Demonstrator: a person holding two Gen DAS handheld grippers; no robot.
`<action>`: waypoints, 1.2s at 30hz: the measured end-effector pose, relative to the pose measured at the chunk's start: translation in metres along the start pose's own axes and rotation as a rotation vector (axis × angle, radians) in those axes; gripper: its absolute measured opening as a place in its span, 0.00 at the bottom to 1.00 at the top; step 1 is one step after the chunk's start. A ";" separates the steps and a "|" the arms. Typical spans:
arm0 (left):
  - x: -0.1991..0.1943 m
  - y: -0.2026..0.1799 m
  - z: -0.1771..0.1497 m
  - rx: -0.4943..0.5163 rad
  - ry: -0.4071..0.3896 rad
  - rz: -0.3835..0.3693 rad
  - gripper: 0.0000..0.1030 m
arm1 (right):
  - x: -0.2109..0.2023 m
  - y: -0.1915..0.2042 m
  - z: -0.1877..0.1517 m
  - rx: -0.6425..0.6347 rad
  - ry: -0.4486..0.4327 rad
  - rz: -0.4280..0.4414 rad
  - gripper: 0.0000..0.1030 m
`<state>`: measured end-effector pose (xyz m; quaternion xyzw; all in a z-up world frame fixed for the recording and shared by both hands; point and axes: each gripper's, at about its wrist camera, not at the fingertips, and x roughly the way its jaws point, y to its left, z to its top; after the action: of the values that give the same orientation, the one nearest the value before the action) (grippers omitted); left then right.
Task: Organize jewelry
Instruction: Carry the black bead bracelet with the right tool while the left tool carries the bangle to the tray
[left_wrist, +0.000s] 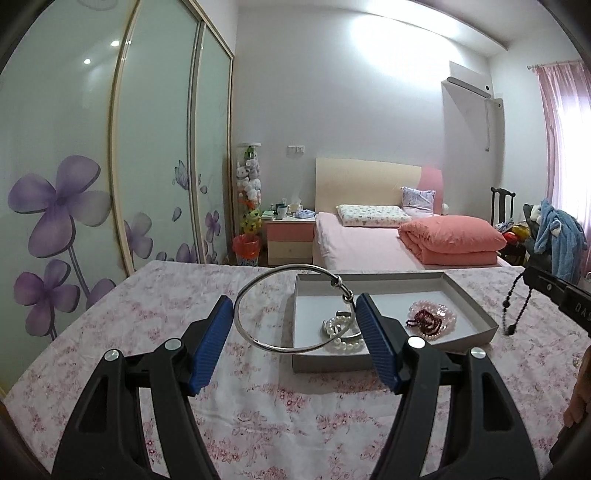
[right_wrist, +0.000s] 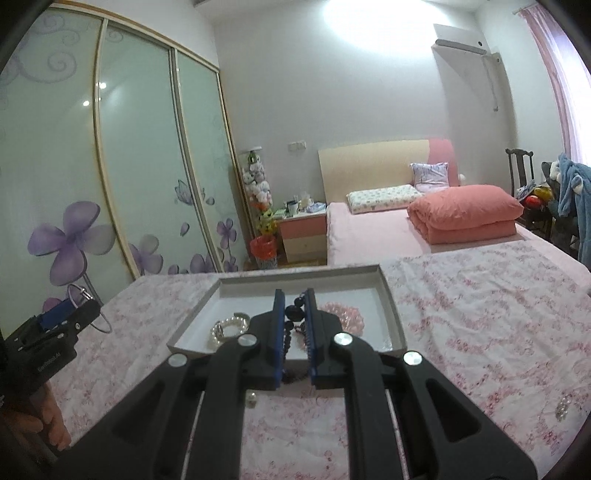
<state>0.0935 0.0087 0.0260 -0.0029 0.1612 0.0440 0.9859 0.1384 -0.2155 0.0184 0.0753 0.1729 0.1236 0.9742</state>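
Silver bangle (left_wrist: 291, 306) held across the left gripper (left_wrist: 295, 321), blue pads spread wide and pressing its rim on both sides, lifted above the near-left corner of the grey tray (left_wrist: 465, 295). Right gripper (right_wrist: 294, 314) pinched nearly closed on a black bead strand (right_wrist: 295, 314), over the tray. Pearl bracelet (left_wrist: 341, 334), pink beads (left_wrist: 441, 314), dark red beads (left_wrist: 424, 321) lie inside. Floral cloth (left_wrist: 258, 406) underneath.
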 end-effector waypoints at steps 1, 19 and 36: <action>0.000 -0.001 0.001 0.000 -0.002 -0.003 0.67 | -0.001 -0.001 0.001 0.002 -0.004 -0.001 0.11; 0.003 -0.023 0.005 0.046 -0.027 -0.058 0.67 | -0.001 0.026 0.003 -0.077 -0.055 -0.011 0.11; 0.089 -0.053 0.010 0.063 0.068 -0.146 0.67 | 0.089 0.014 0.018 -0.037 -0.016 -0.022 0.11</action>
<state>0.1858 -0.0361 0.0068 0.0146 0.1952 -0.0332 0.9801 0.2227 -0.1798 0.0093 0.0563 0.1637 0.1154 0.9781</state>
